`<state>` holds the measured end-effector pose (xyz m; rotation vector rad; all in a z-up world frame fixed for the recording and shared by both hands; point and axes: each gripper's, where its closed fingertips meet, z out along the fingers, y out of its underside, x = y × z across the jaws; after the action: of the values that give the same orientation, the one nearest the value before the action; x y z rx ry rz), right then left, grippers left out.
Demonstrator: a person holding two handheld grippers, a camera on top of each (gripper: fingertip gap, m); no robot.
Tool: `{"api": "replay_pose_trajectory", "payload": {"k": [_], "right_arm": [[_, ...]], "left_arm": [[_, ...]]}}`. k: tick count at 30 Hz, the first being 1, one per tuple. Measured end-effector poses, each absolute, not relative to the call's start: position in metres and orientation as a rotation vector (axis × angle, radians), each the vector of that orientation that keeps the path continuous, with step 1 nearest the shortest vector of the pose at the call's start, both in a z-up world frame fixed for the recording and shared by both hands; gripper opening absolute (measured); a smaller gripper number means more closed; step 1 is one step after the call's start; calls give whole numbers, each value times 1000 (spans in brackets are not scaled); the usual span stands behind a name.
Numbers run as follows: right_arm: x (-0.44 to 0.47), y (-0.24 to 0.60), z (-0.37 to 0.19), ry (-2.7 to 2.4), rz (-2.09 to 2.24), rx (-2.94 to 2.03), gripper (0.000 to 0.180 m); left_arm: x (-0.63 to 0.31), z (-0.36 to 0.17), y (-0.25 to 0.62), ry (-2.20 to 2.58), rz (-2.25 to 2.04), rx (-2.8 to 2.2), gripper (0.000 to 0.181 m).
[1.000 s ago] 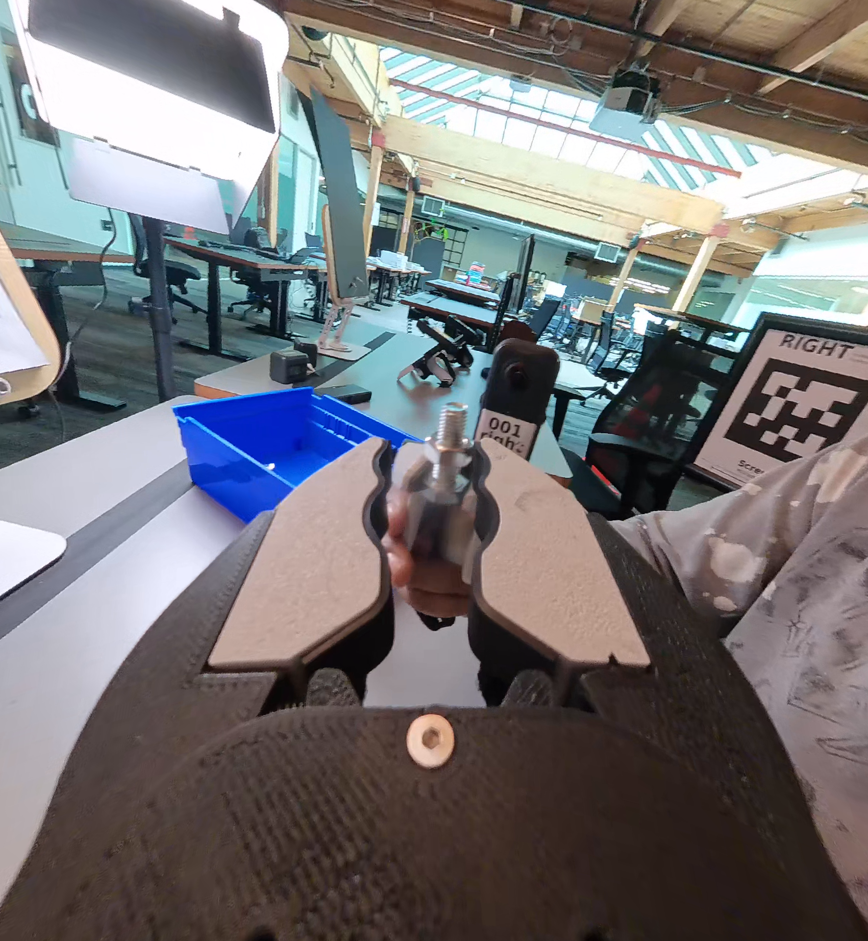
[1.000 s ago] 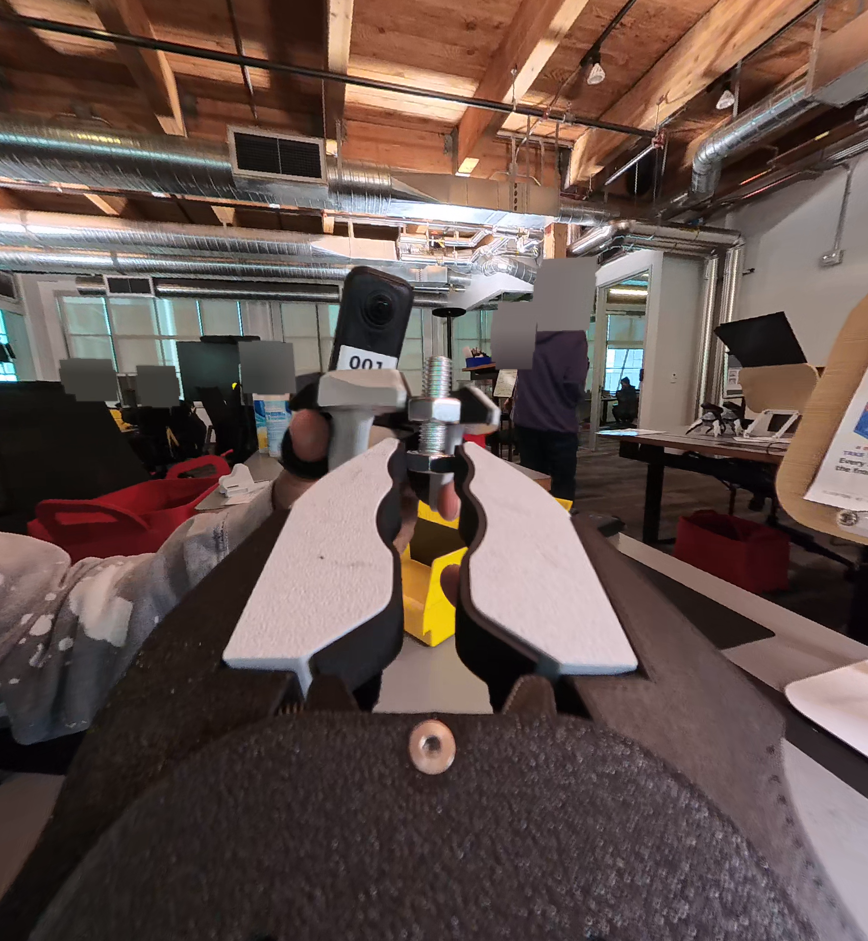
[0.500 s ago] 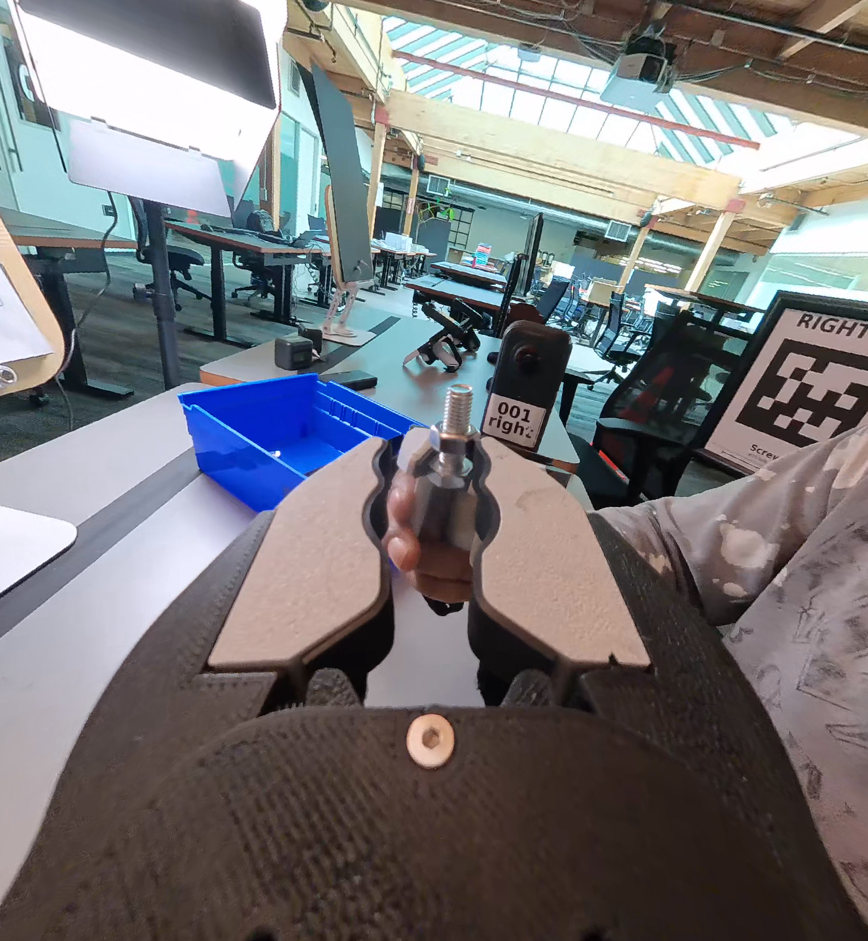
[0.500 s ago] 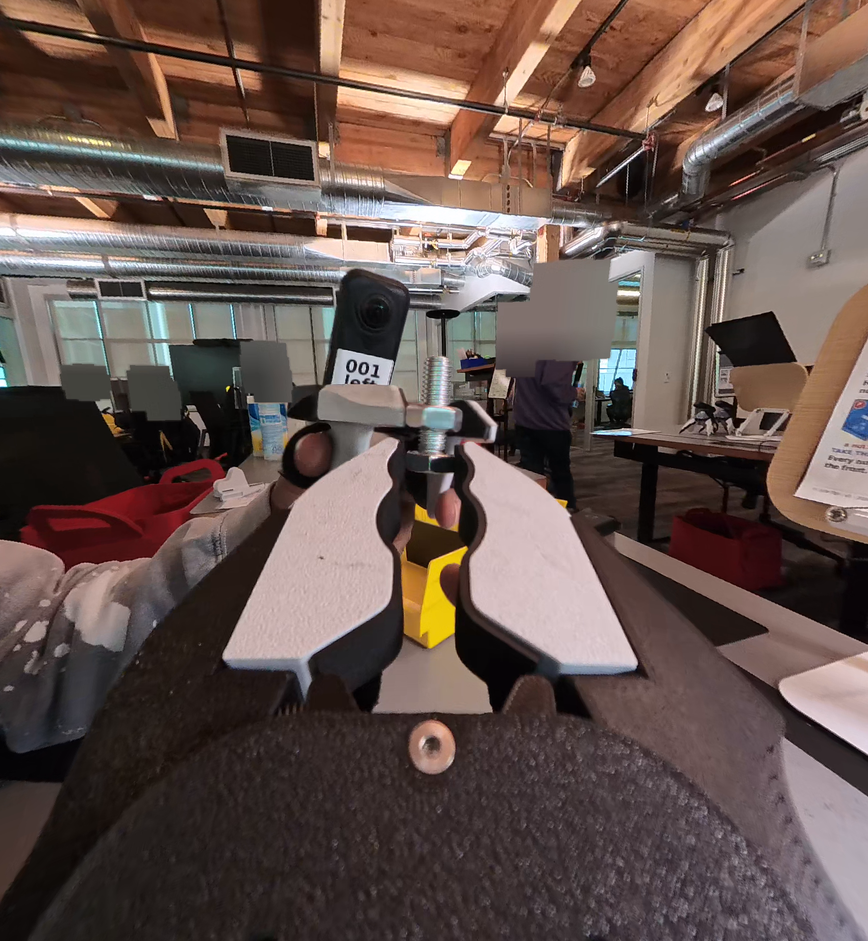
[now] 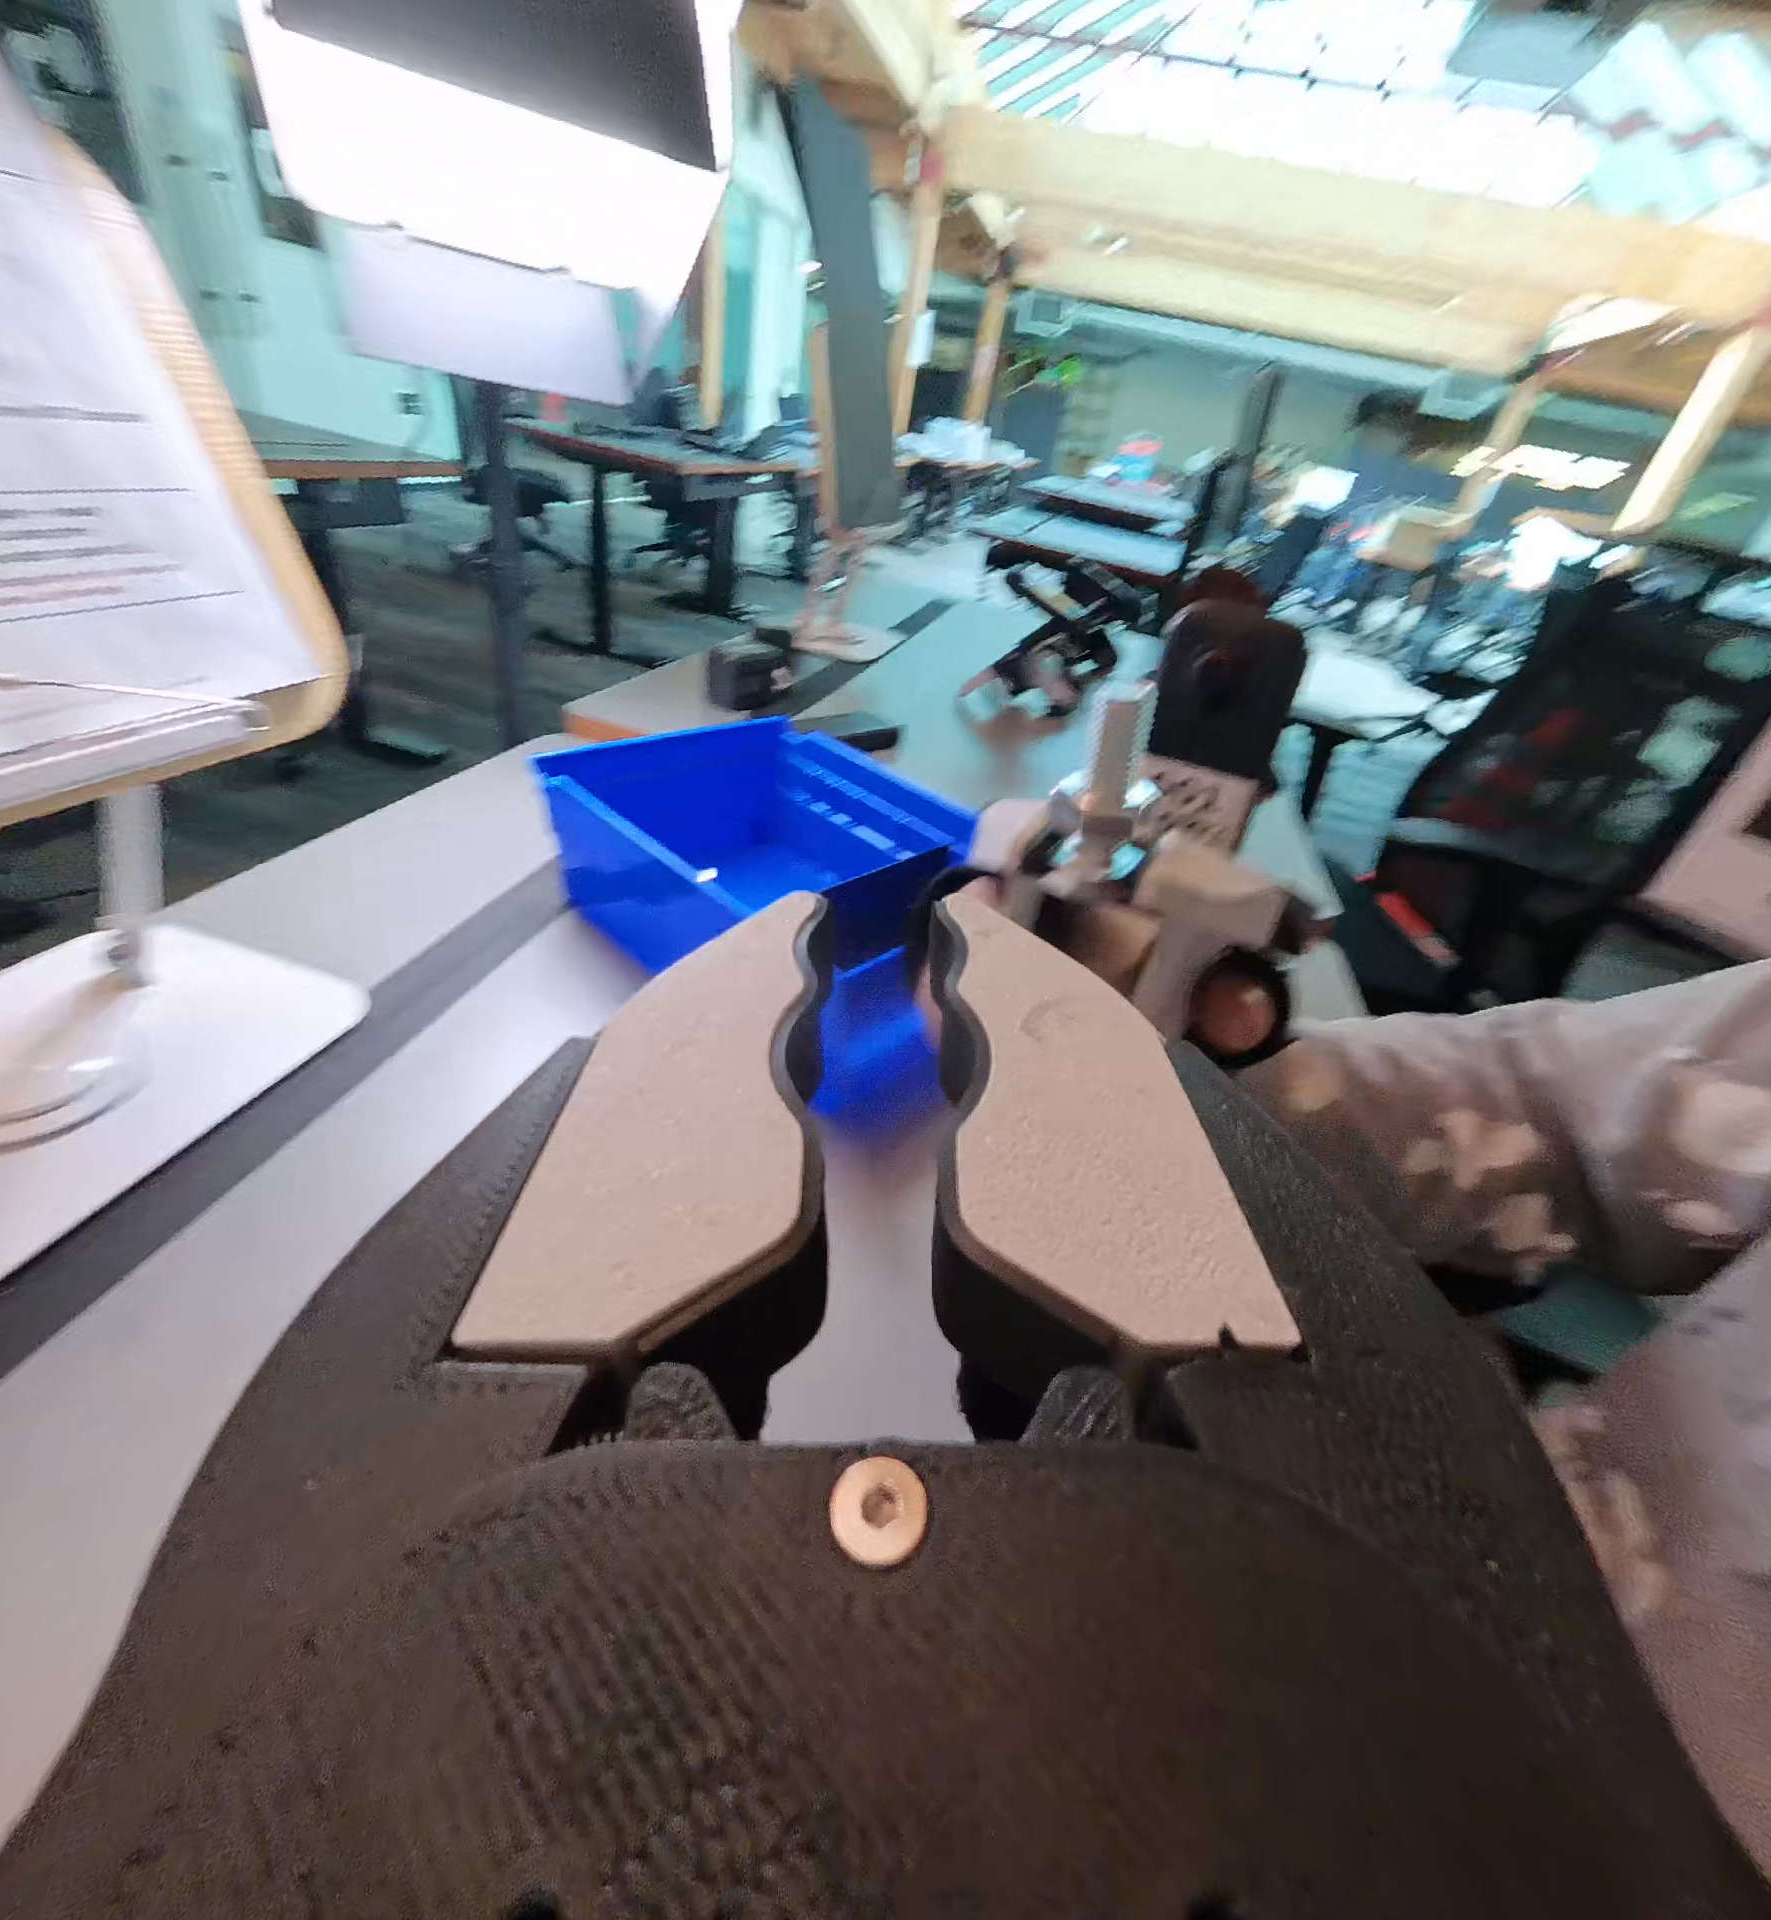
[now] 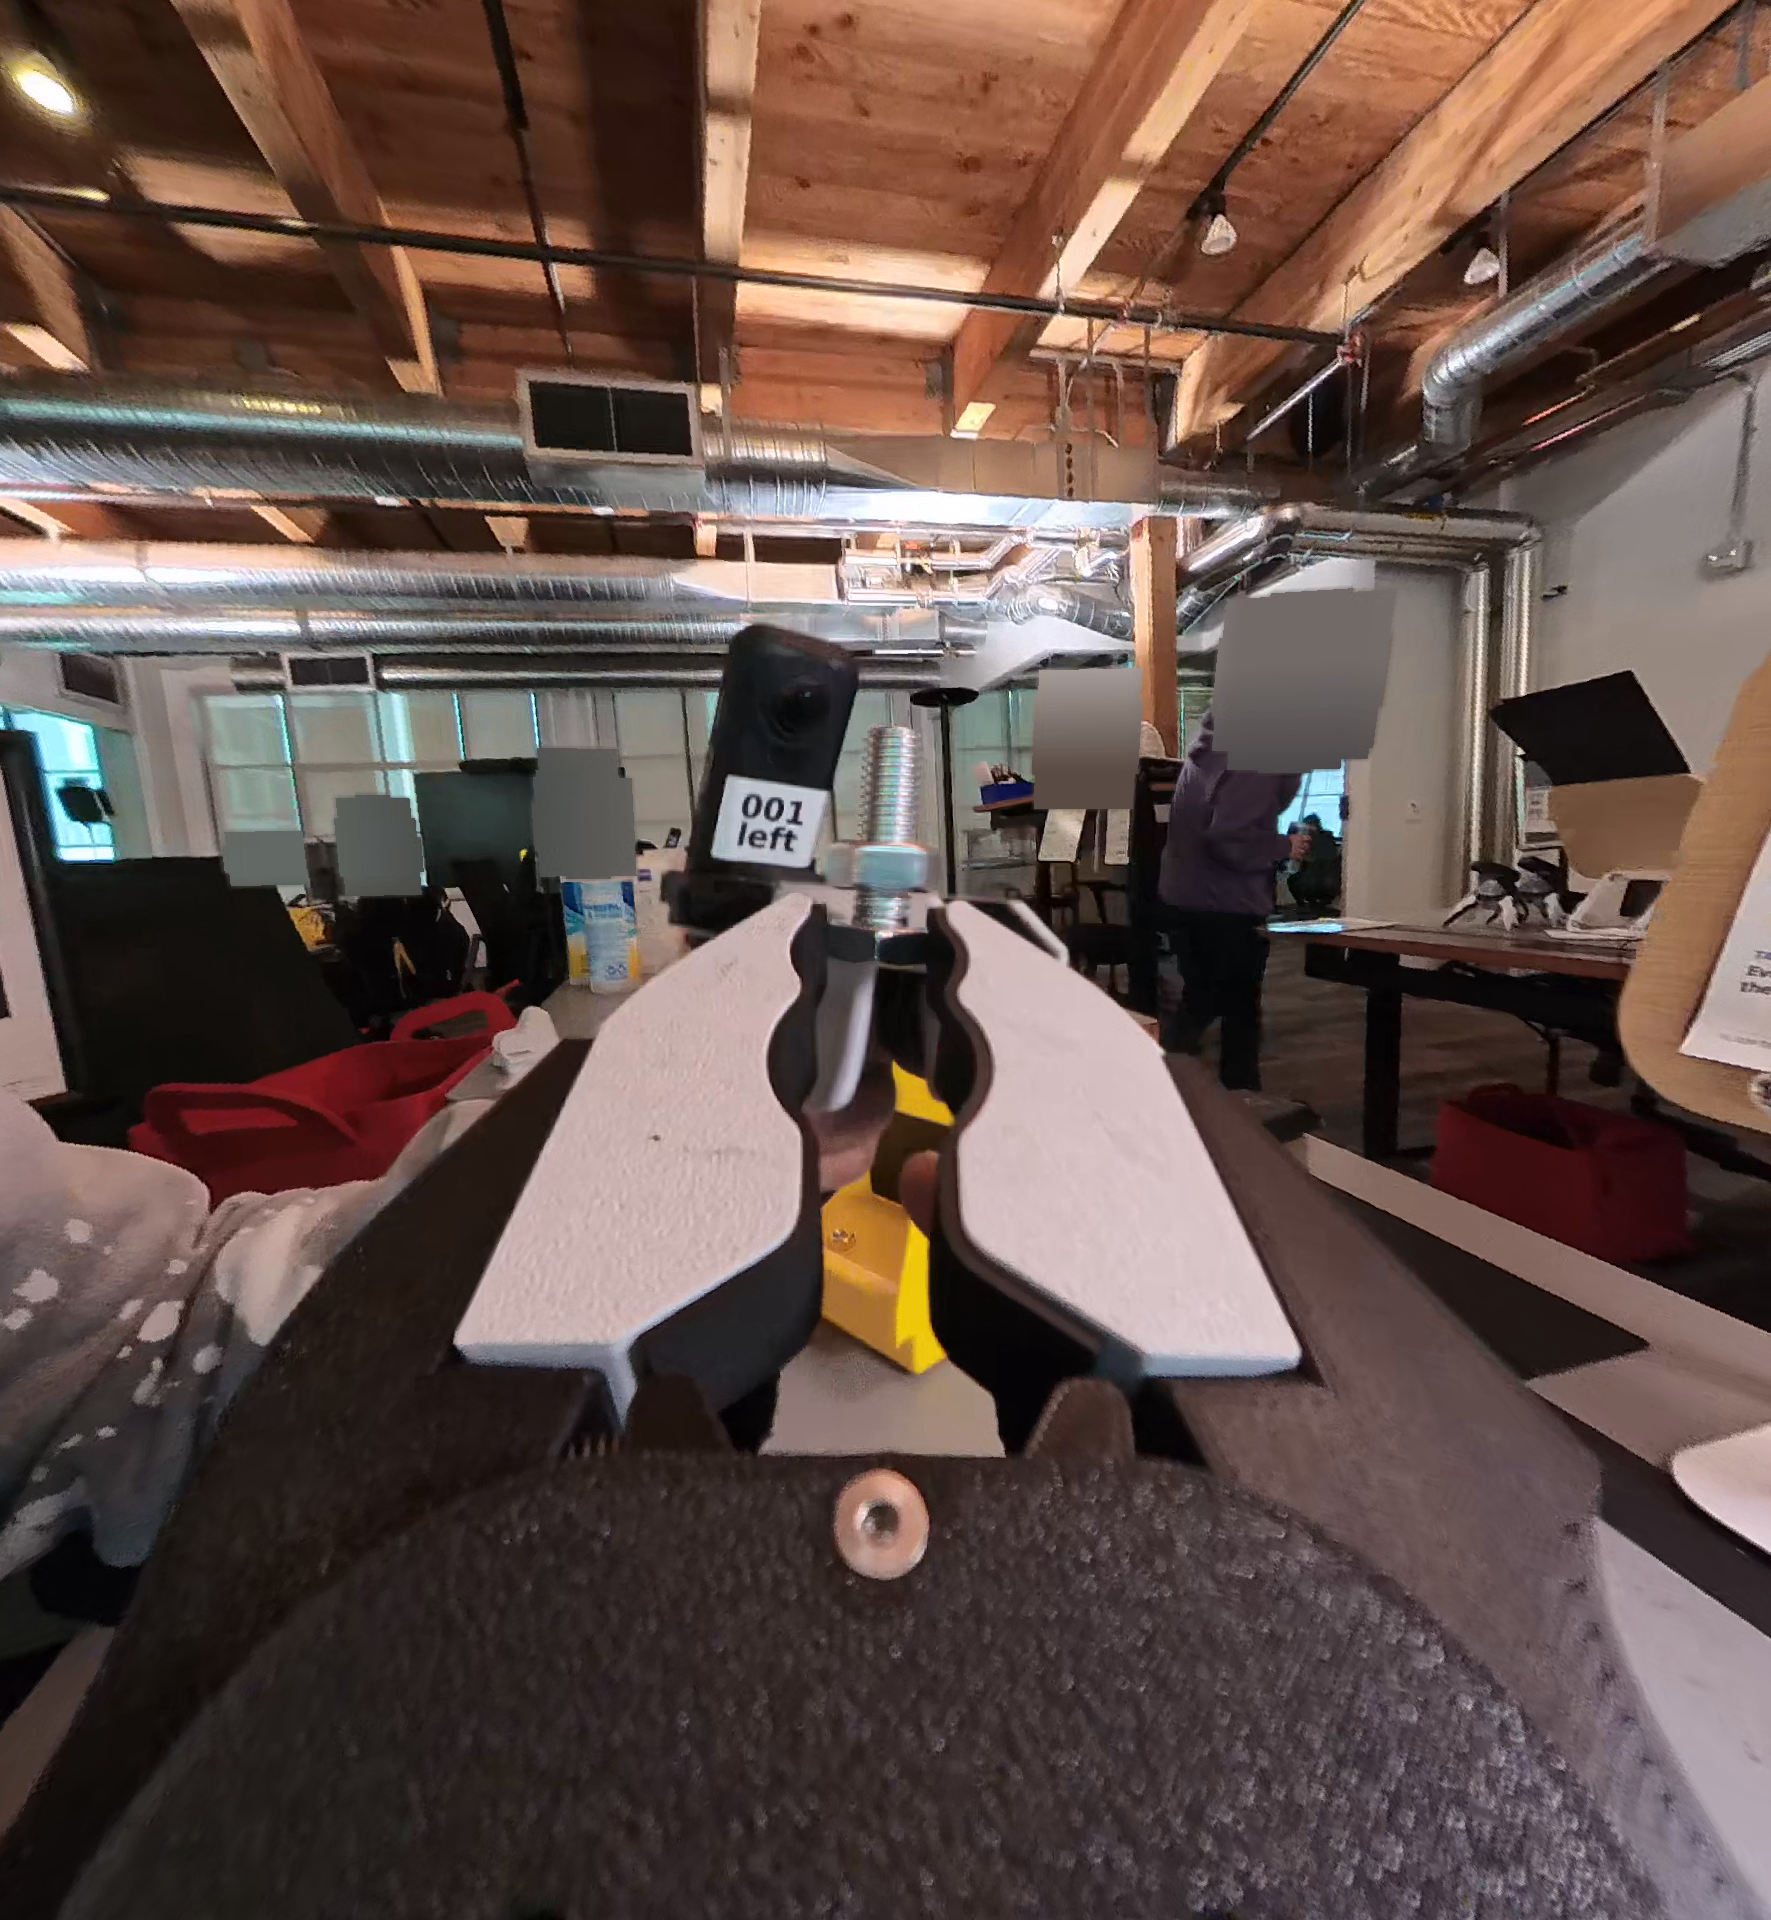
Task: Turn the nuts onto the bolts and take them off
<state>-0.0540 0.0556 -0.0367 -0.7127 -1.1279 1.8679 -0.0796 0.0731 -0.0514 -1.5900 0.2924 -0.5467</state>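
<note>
In the right wrist view my right gripper (image 6: 881, 940) is shut on the lower part of an upright silver bolt (image 6: 889, 790). A hex nut (image 6: 876, 864) sits on the thread just above the fingertips. In the left wrist view my left gripper (image 5: 876, 935) stands with its jaws a little apart and nothing between them, in front of the blue bin (image 5: 652, 831). The bolt (image 5: 1120, 727) and the right gripper (image 5: 1099, 873) show to its right, apart from it. The left gripper's black camera (image 6: 777, 769) shows right behind the bolt.
A yellow bin (image 6: 881, 1320) stands on the grey table (image 5: 341, 904) below the right gripper. A paper stand with a white base (image 5: 81, 1039) is at the left. A person's patterned sleeve (image 5: 1535, 1122) is at the right. A red bag (image 6: 309, 1112) lies at the left. Left and right tips are no more than a few centimetres apart.
My left gripper has let go of the nut on the bolt and swung to the left, now blurred. My right gripper still holds the bolt upright, a little closer.
</note>
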Motion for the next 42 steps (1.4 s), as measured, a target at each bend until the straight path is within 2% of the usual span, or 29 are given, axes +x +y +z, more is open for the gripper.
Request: {"api": "replay_pose_trajectory", "payload": {"k": [11, 12, 13, 15, 25, 26, 27, 32, 37, 39, 42], "right_arm": [[-64, 53, -48, -1186, 1786, -766, 18], [-63, 55, -47, -1176, 1791, -764, 18], [-60, 54, -44, -1169, 1823, -739, 18], [-57, 56, -40, -1157, 1839, -729, 18], [-65, 55, -49, -1199, 1762, -777, 18], [-65, 56, -49, -1192, 1762, -778, 18], [-62, 56, -47, -1189, 1790, -754, 18], [-62, 63, -46, -1189, 1748, -777, 18], [-60, 120, -41, -1154, 1516, -926, 18], [-53, 170, -41, -1112, 1328, -1064, 18], [-39, 258, -59, -1102, 1081, -1350, 18]], "left_arm": [[-57, -46, 65, 376, -683, -1540, 32], [-60, -45, 65, 366, -679, -1542, 28], [-69, -46, 68, 320, -637, -1560, 17], [-82, -50, 71, 299, -544, -1581, 16], [-58, -44, 65, 372, -663, -1544, 27], [-61, -45, 66, 362, -648, -1547, 25], [-70, -48, 69, 320, -598, -1575, 12], [-95, -52, 72, 264, -502, -1595, 15], [-122, -55, 74, 173, -387, -1586, 10], [-144, -54, 73, 98, -299, -1565, 1], [-178, -54, 69, -11, -196, -1537, 1]]}}
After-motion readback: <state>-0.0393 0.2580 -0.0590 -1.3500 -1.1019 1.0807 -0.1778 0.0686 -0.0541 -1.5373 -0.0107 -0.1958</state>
